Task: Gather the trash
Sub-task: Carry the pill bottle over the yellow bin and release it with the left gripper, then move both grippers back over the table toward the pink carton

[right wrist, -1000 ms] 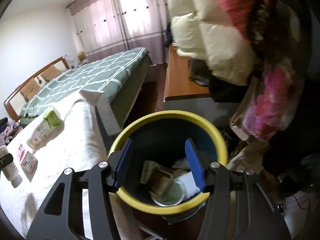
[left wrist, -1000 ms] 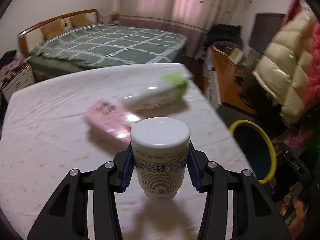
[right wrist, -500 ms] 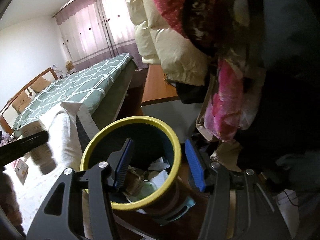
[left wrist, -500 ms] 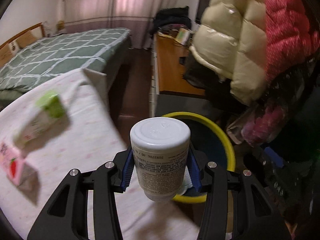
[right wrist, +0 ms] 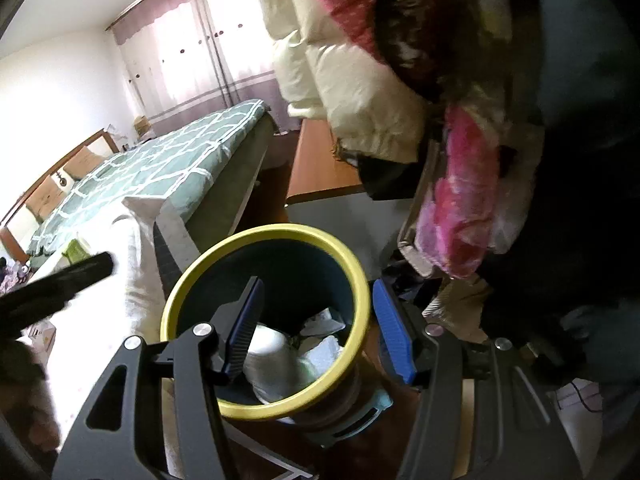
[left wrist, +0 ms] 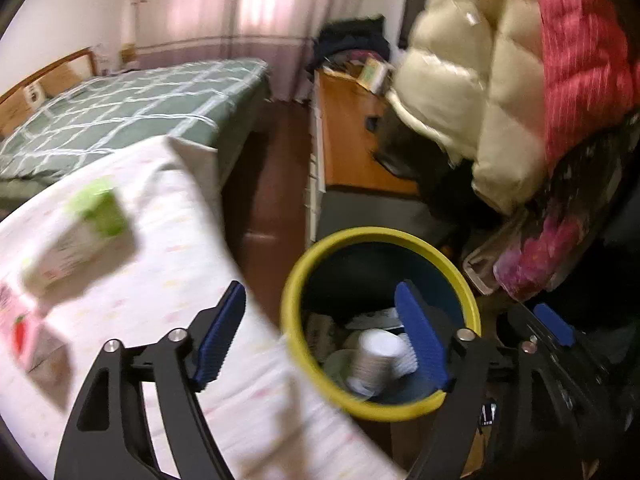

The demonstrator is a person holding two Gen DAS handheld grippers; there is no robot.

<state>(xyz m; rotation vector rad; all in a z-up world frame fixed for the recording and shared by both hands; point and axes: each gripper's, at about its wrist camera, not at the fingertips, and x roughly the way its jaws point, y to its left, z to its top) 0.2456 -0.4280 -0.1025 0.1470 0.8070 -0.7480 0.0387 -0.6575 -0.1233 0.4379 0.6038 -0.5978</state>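
Left claw: the left claw is standing wide apart above the bin's near rim, its jaws having just been opening; nothing is sitting between the blue pads, and one pad is overlapping the bin's mouth while the other is hanging over the bench.
White bottle: the white bottle is lying tilted inside the bin on top of the other rubbish, blurred in the left wrist view; in the right wrist view it is showing as a white rounded shape partly hidden behind the right claw's left pad.
Bin: the yellow-rimmed bin with a dark blue inside is standing on the floor just beside the bench's edge, holding crumpled paper and wrappers.
Right claw: the right claw is hovering over the bin with its jaws parted and gripping nothing; one pad is sitting inside the rim's outline, the other just outside it.
Green-topped carton: the green-topped carton is lying on its side on the bench, blurred.
Pink packet: the pink packet is lying at the bench's left edge of view, near the carton.
Bench: the bench is wearing a pale cloth with small pink marks.
Surroundings: a bed with a green checked cover is lying beyond the bench, and padded jackets in cream and red are hanging to the right above the bin.
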